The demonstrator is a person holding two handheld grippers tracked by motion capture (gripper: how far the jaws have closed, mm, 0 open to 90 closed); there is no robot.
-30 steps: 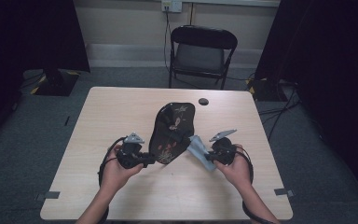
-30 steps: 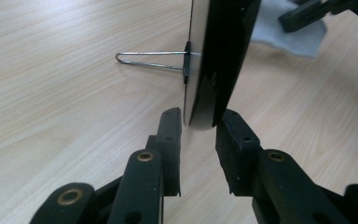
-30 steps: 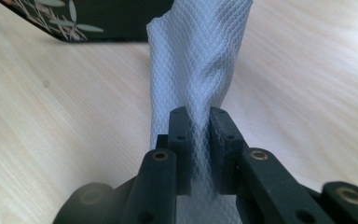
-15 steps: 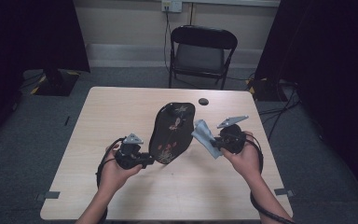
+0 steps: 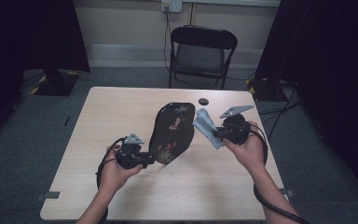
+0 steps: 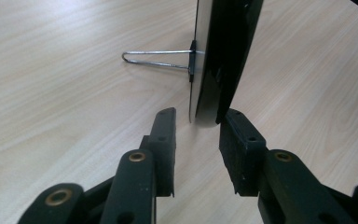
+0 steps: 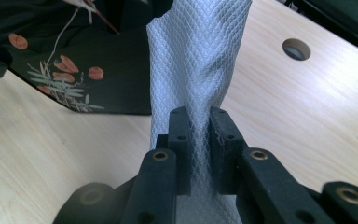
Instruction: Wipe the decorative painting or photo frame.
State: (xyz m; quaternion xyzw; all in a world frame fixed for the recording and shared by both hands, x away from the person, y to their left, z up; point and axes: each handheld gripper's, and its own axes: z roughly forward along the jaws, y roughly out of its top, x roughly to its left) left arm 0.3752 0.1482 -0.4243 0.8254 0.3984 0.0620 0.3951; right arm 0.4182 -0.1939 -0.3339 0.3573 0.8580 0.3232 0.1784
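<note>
Mirror (image 5: 171, 133), black-backed and painted with flowers, stands tilted near the middle of the table (image 5: 98, 140), its lower edge toward me; in the left gripper view I see that edge (image 6: 207, 112) end-on, just ahead of my left gripper (image 6: 198, 135), with a thin wire stand (image 6: 156, 59) reaching from its back down onto the wood; the jaws there have just been opening, and they sit narrowly apart now, one on each side of the edge, the left pad clear of it with a gap showing, the right pad close beside it, though I cannot tell whether that one touches; from above, my left gripper (image 5: 144, 158) sits low at the mirror's near end, with my hand (image 5: 114, 170) behind it; my right gripper (image 5: 214, 135) is off the table to the right of the mirror, clamped tight on a pale grey cloth (image 5: 205, 126); in the right gripper view the cloth (image 7: 198, 60) rises out from between the jaws, pinched flat between the two pads, its woven diamond pattern plain, with the flowered face of the mirror (image 7: 74, 70) behind it to the left; a small dark round thing (image 5: 203, 101) lies on the table beyond the mirror, well apart from both grippers; a folding chair (image 5: 200, 51) stands past the far edge
</note>
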